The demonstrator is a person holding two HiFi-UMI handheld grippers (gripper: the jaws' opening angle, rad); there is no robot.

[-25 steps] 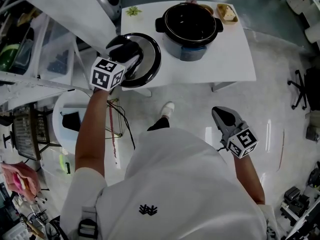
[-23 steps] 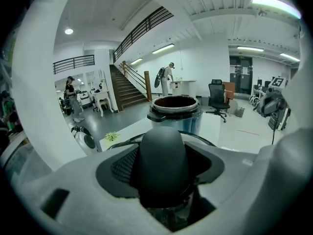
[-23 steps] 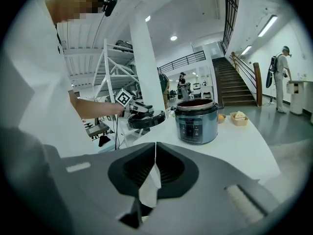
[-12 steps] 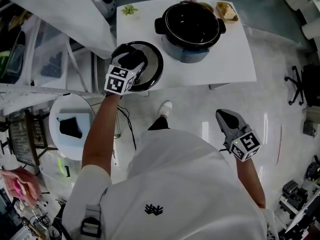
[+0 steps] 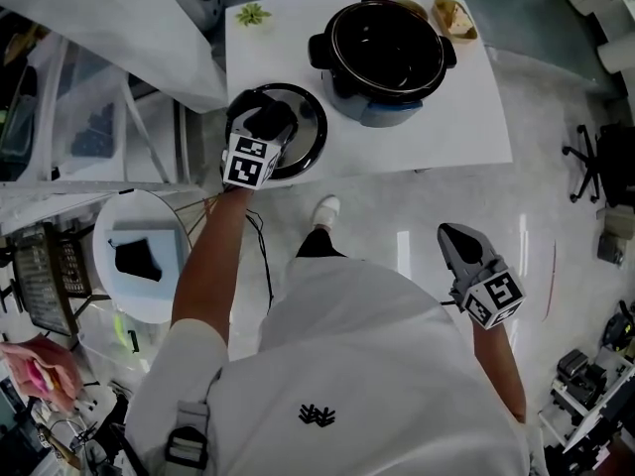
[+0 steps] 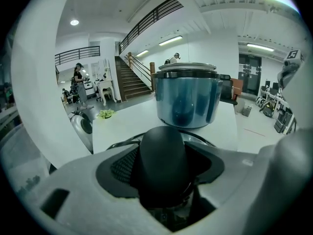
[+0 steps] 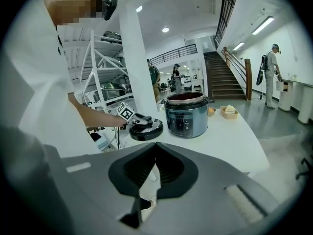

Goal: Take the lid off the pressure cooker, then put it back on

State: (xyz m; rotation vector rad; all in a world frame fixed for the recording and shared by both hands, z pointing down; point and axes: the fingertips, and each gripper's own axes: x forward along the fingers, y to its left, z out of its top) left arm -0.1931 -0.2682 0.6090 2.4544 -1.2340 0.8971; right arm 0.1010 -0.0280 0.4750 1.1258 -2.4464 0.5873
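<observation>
The open pressure cooker [image 5: 382, 48] stands at the back of the white table [image 5: 446, 117], its dark pot empty. Its round black-rimmed lid [image 5: 308, 132] lies level at the table's front left corner, left of the cooker; whether it rests on the top I cannot tell. My left gripper [image 5: 268, 122] is shut on the lid's black handle [image 6: 164, 160], which fills the space between the jaws in the left gripper view, with the cooker [image 6: 188, 99] just beyond. My right gripper [image 5: 451, 234] hangs by my right side over the floor, shut on nothing. In the right gripper view, the cooker [image 7: 186, 114] and lid [image 7: 146, 129] are far ahead.
A small green plant [image 5: 252, 13] sits at the table's back left. A tray of food [image 5: 454, 18] is behind the cooker. A white round stand [image 5: 139, 256] and shelving are on my left, an office chair [image 5: 605, 167] on my right.
My left gripper has brought the lid down and slightly rightward to the table's front left corner. The right gripper has stayed about where it was.
</observation>
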